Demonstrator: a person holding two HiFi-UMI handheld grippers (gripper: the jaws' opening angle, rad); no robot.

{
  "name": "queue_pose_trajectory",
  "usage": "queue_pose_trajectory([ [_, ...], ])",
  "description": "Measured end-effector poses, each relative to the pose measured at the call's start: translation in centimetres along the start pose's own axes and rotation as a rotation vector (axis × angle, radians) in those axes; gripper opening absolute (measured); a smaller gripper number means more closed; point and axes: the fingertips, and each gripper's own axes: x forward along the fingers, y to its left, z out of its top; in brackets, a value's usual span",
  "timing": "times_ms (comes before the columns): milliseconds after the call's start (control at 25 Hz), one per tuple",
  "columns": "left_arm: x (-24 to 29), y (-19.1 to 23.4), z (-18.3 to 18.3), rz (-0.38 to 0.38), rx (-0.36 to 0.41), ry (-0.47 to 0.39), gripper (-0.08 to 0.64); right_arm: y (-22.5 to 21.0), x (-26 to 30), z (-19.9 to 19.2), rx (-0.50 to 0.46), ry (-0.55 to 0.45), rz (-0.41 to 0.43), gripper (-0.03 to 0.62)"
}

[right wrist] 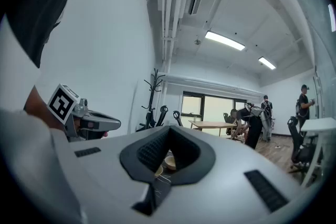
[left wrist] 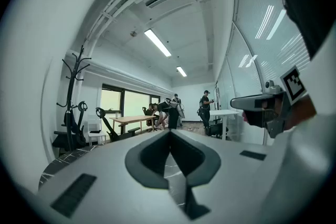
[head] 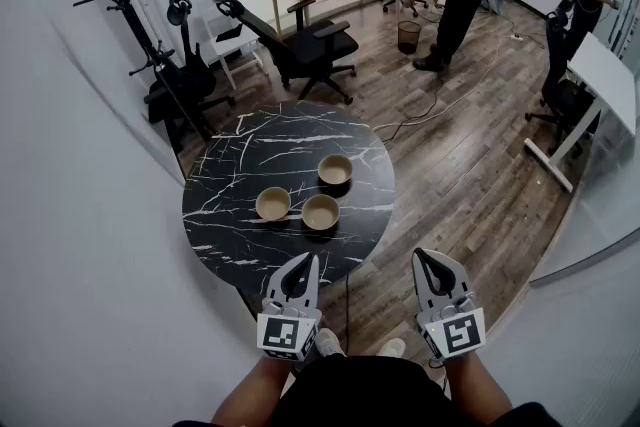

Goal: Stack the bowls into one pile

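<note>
Stacking not yet begun, I hold my left tool (head: 306, 261) and right tool (head: 421, 257) closed and empty short of the surface (head: 240, 245), where three bowls (head: 320, 211) sit unstacked; next, I judge, reach in and open on one.

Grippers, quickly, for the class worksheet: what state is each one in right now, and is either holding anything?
Left gripper: jaws closed, holding nothing.
Right gripper: jaws closed, holding nothing.
</note>
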Motion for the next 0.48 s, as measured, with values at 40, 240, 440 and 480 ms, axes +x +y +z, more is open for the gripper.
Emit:
queue_pose_trajectory([
  [40, 0.0, 0.0, 0.0, -0.001, 0.003, -0.001, 0.012, 0.0, 0.0, 0.0, 0.0, 0.002, 0.0, 0.008],
  [240, 0.2, 0.1, -0.2, -0.01, -0.01, 0.0, 0.012, -0.1, 0.2, -0.5, 0.011, 0.012, -0.007, 0.008],
  [440, 0.7, 0.7, 0.5, -0.018, -0.041, -0.009, 0.012, 0.4, 1.0, -0.5, 0.036, 0.008, 0.009, 0.009],
  [480, 0.7, 0.9, 0.5, -0.018, -0.037, -0.01, 0.012, 0.6, 1.3, -0.5, 0.029, 0.012, 0.018, 0.009],
])
